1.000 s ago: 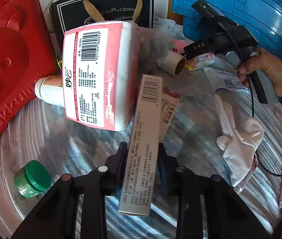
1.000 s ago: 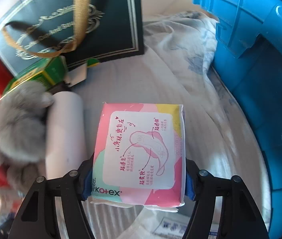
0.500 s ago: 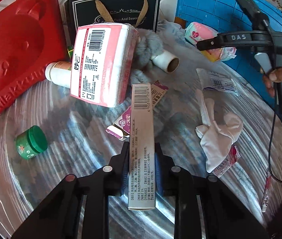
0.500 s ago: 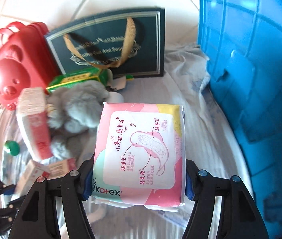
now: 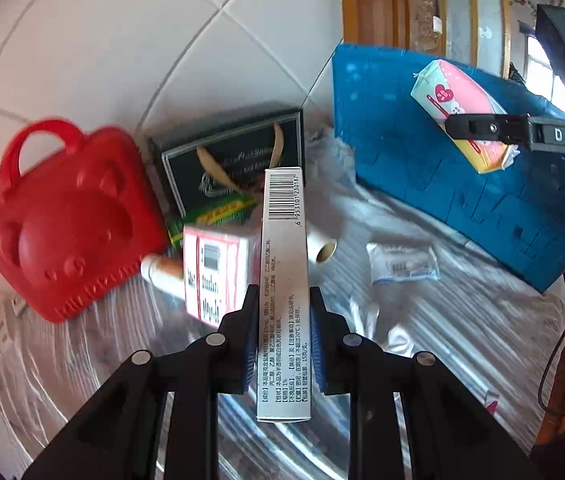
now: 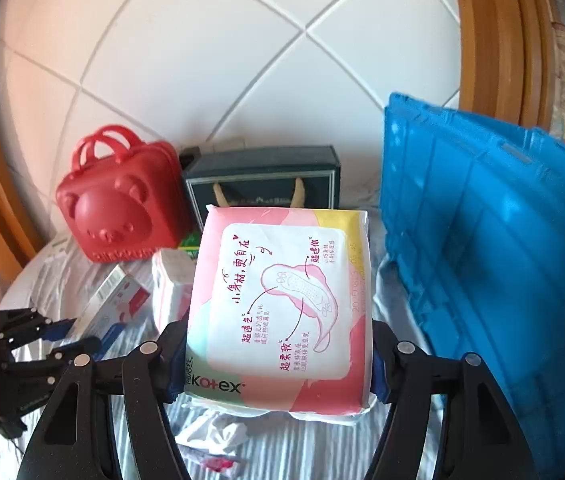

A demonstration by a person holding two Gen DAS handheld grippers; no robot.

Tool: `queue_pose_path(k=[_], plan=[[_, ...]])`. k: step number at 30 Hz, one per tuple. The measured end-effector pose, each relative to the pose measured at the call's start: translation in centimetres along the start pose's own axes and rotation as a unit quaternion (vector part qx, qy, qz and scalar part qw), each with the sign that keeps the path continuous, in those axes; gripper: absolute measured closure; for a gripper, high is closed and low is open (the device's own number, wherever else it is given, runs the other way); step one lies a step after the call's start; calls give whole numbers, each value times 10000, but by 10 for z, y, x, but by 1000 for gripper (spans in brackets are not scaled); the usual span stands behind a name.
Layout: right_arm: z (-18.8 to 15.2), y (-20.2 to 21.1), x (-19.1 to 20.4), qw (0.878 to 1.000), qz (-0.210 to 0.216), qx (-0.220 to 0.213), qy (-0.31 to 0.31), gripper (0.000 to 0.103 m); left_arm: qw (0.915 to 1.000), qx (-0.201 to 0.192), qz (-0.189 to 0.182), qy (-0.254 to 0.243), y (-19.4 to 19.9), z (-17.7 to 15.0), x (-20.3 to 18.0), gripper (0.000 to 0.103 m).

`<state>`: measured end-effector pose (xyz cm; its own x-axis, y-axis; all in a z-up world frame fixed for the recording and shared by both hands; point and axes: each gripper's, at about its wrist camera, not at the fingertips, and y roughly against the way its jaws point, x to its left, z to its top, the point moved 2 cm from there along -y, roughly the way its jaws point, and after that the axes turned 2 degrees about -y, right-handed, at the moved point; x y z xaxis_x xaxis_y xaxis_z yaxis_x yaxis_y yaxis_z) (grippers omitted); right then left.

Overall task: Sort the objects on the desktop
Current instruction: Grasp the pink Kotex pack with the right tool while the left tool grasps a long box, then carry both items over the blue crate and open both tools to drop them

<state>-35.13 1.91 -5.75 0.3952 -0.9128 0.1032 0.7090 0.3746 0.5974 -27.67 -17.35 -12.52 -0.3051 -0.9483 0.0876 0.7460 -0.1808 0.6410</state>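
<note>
My left gripper [image 5: 283, 338] is shut on a long grey carton [image 5: 284, 280] with a barcode, held up above the table. My right gripper [image 6: 278, 356] is shut on a pink Kotex pad pack [image 6: 282, 300], held high beside the blue crate [image 6: 482, 240]. In the left wrist view the right gripper [image 5: 478, 128] holds the pad pack [image 5: 462, 108] in front of the blue crate [image 5: 422, 160]. The left gripper [image 6: 42, 332] with its carton [image 6: 102, 304] shows at the left of the right wrist view.
A red bear case [image 5: 66, 220], a dark gift bag [image 5: 234, 156], a pink-and-white tissue pack [image 5: 214, 276], a cardboard tube [image 5: 322, 248], a white bottle [image 5: 162, 272] and a small sachet [image 5: 402, 264] lie on the foil-covered table [image 5: 462, 320]. A tiled wall stands behind.
Both grippers have risen well above the table with their loads. The right gripper has carried the pad pack up level with the blue crate's top.
</note>
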Motion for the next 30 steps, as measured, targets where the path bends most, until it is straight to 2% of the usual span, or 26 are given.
queue_pose_path(k=[3, 7, 11, 15, 23, 30], plan=[[9, 55, -4, 9989, -110, -457, -89, 36, 9985, -470, 35, -262, 27, 39, -24, 81], [17, 130, -15, 9933, -444, -1051, -202, 36, 9929, -1038, -162, -553, 54, 86, -69, 81], [18, 196, -33, 9837, -867, -1554, -254, 36, 9859, -1424, -276, -833, 71, 128, -123, 81], [14, 248, -68, 9742, -1153, -1904, -379, 36, 9796, -1662, -311, -1085, 80, 167, -186, 81], [10, 304, -172, 9673, -1492, -1916, -733, 36, 9731, -1841, -570, -1262, 73, 227, -301, 81], [12, 324, -271, 9682, -1416, -1733, -1119, 35, 9748, -1712, -501, -1335, 51, 259, -357, 81]])
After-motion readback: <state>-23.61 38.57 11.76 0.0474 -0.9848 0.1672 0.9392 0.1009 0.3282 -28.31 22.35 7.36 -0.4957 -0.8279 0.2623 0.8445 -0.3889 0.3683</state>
